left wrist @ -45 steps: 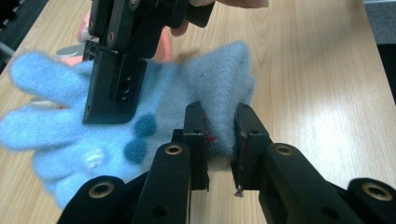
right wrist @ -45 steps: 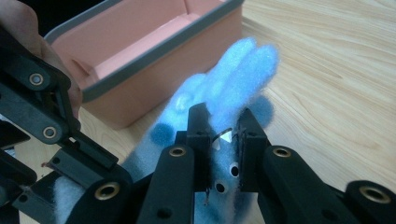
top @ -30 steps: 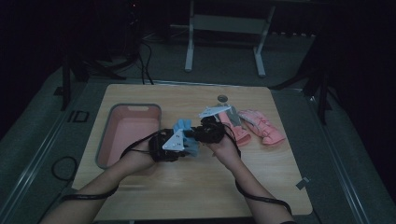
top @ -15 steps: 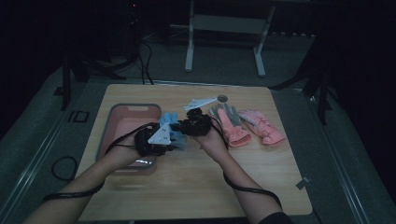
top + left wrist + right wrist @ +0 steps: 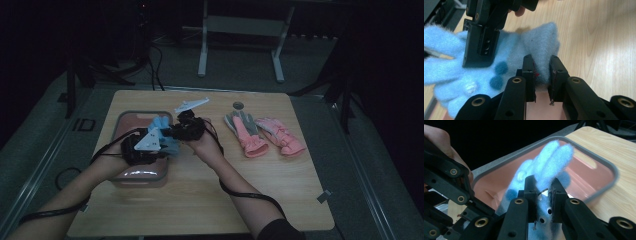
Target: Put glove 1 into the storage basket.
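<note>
Both grippers hold one fluffy light-blue glove (image 5: 162, 135) in the air over the right edge of the pink tray (image 5: 131, 121), which sits on the left part of the wooden table (image 5: 210, 200). In the left gripper view, the left gripper (image 5: 542, 75) is clamped on the glove's cuff end, the fabric pinched between its two black jaws; the glove's fingers spread to the left, with two darker blue pompoms on its back. In the right gripper view, the right gripper (image 5: 541, 195) is closed on the same glove nearer the fingers, which point up and away over the tray's pink floor and grey rim. In the high view the two grippers sit close together, the left gripper (image 5: 142, 147) nearer the person and the right gripper (image 5: 187, 127) just beyond it. Well apart, on the right half of the table, two pink-and-grey gloves (image 5: 262, 135) lie flat side by side.
</note>
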The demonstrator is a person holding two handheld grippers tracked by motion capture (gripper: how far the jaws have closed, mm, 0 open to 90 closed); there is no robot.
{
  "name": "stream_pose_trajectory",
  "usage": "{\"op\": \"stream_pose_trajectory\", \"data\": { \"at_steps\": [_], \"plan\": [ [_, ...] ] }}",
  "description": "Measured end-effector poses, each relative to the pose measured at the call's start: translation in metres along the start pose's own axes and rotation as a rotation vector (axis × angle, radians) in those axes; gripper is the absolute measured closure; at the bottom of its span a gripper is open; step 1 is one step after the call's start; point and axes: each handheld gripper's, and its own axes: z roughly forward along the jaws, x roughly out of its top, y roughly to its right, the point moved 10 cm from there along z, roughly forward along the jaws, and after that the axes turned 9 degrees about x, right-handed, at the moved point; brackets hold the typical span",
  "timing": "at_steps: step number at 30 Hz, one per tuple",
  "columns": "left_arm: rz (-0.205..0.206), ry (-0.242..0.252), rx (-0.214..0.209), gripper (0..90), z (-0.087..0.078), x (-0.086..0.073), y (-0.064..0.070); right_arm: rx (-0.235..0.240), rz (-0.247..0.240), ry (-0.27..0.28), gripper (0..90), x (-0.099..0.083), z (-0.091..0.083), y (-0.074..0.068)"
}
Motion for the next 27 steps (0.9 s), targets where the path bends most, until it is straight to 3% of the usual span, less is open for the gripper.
{"op": "stream_pose_trajectory", "data": {
  "at_steps": [6, 11, 16, 23, 27],
  "plan": [
    [-0.048, -0.017, -0.001, 78.4, -0.006, -0.028, -0.005, 0.03, 0.0, -0.02, 79.7, 0.004, 0.028, -0.005],
    [-0.05, -0.041, -0.002, 78.4, -0.011, -0.05, -0.009, 0.052, 0.003, -0.036, 79.7, 0.005, 0.052, -0.008],
    [-0.046, -0.039, -0.029, 78.4, -0.014, -0.068, -0.009, 0.065, 0.011, -0.047, 79.7, 0.002, 0.068, -0.011],
    [-0.044, -0.049, -0.055, 78.4, 0.002, -0.076, -0.005, 0.048, 0.033, -0.089, 79.7, -0.012, 0.078, -0.002],
    [-0.034, -0.082, -0.072, 78.3, 0.019, -0.081, -0.003, 0.029, 0.059, -0.119, 79.6, -0.023, 0.083, 0.01]
  ]
}}
